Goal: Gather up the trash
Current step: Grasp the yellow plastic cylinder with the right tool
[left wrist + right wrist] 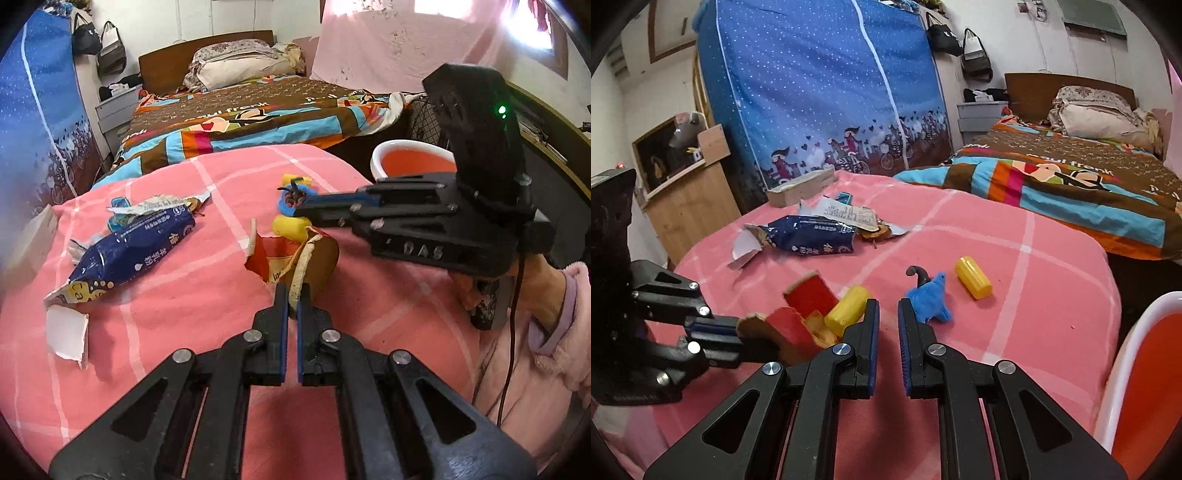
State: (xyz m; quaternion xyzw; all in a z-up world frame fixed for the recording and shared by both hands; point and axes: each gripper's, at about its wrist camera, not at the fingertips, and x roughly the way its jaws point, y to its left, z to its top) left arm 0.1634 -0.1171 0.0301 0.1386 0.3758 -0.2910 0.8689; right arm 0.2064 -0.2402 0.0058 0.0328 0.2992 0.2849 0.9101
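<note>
Open pink blanket [1015, 295] is lying free toward two o'clock of the right gripper [888, 314]. At eleven o'clock the blue wrapper [812, 236] and paper scraps are crowding the way; the bin [1137, 354], probably close, is blocking four o'clock.

The blanket [979, 236] is pink with a pale check. On it, left of the blue toy [929, 299], lies a red and tan carton [295, 258]; a yellow tube [973, 277] lies right of the toy, another [847, 308] left. Beyond the toy, a navy bag [812, 240] bears white print. Behind, a blue curtain [820, 85] has white dots.
</note>
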